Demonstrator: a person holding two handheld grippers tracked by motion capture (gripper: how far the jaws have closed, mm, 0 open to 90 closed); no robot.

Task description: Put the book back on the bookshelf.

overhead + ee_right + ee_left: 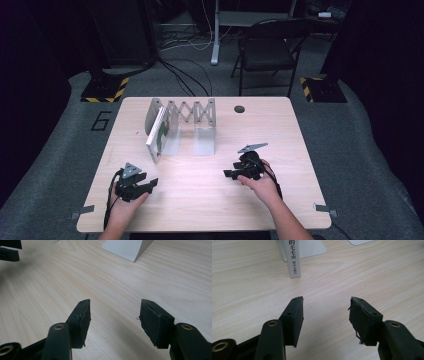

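Observation:
A white book (156, 132) with Chinese lettering on its spine (293, 260) leans in the left slot of a grey expanding rack (190, 116) at the back of the wooden table (210, 205). My left gripper (149, 184) rests near the front left of the table. Its jaws stand open over bare wood (325, 302), pointing toward the book. My right gripper (229, 174) lies at the front right, also open with nothing between its jaws (114, 303). It points left, toward the rack's base plate (127, 247) and the left gripper (8, 251).
A round cable hole (239, 108) sits in the table's far edge. Beyond the table stand a dark folding chair (267, 47) and two stands with yellow-black bases (104, 90). Bare wood lies between the two grippers.

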